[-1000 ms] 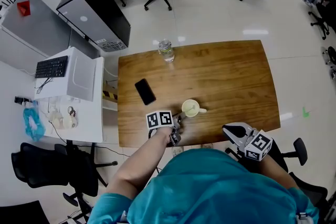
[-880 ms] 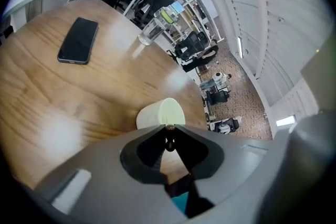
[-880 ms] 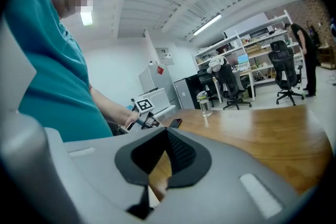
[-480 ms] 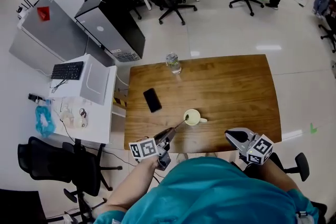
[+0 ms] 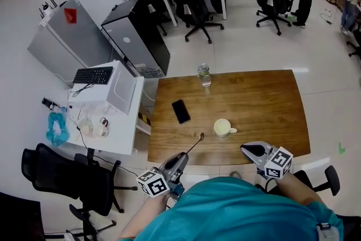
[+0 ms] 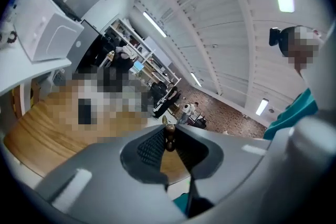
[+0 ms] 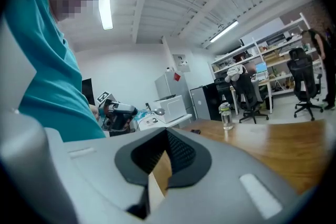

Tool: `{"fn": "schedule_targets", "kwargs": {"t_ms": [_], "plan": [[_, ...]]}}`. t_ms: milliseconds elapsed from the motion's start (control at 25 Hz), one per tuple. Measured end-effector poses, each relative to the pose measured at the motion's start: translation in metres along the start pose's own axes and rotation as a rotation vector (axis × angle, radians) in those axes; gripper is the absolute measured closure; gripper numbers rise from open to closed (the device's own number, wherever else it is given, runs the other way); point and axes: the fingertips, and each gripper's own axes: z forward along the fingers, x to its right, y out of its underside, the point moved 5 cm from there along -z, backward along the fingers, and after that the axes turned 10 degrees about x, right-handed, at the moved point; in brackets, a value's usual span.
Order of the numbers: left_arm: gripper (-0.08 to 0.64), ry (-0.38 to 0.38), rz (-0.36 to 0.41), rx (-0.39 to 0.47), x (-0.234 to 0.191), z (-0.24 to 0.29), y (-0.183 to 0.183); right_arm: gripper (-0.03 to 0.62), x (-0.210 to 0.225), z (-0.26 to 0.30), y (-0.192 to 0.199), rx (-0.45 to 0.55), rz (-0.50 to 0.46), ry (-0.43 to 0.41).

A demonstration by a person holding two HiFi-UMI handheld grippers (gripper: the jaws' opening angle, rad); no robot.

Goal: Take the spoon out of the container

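Left tongs (image 5: 183, 156): clamped on the handle tip of the slim dark-handled metal spoon (image 5: 195, 143), so its bowl leads away from me.
Spoon: outside the pale cream ceramic mug (image 5: 223, 127), slanting above the near edge of the brown wooden counter (image 5: 265, 104), as the task wants.
Mug: upright, well apart from the spoon.
Right tongs (image 5: 247, 149): closed on nothing, held off the counter's near edge, I judge to keep clear.

You wore a teal shirt (image 5: 237, 209). Your left gripper (image 5: 184, 155) and right gripper (image 5: 244, 148) were grey, with black ribbed pads (image 7: 181, 152), and each carried a white cube (image 5: 153, 183) with black square markers.
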Motion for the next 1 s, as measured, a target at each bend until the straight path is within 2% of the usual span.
{"fn": "schedule_targets", "kwargs": {"t_ms": [160, 320, 400, 520, 680, 800, 1000], "plan": [[0.511, 0.095, 0.062, 0.019, 0.02, -0.078, -0.029, 0.591, -0.083, 0.033, 0.001, -0.035, -0.046, 0.026], [0.511, 0.171, 0.092, 0.016, 0.021, -0.163, -0.049, 0.591, -0.165, 0.062, 0.015, -0.03, -0.009, 0.078], [0.511, 0.191, 0.088, 0.014, 0.013, -0.194, -0.052, 0.591, -0.194, 0.072, 0.02, -0.017, 0.009, 0.118], [0.511, 0.221, 0.062, 0.018, 0.019, -0.233, -0.049, 0.591, -0.243, 0.071, 0.018, -0.025, -0.017, 0.143], [0.511, 0.267, 0.08, 0.029, 0.047, -0.258, -0.033, 0.591, -0.287, 0.043, 0.021, -0.011, -0.046, 0.166], [0.511, 0.292, 0.111, 0.038, 0.08, -0.268, -0.017, 0.591, -0.317, 0.012, 0.019, 0.018, -0.078, 0.153], [0.511, 0.312, 0.166, 0.037, 0.159, -0.284, 0.053, 0.591, -0.365, -0.082, 0.032, 0.032, -0.124, 0.124]]}}
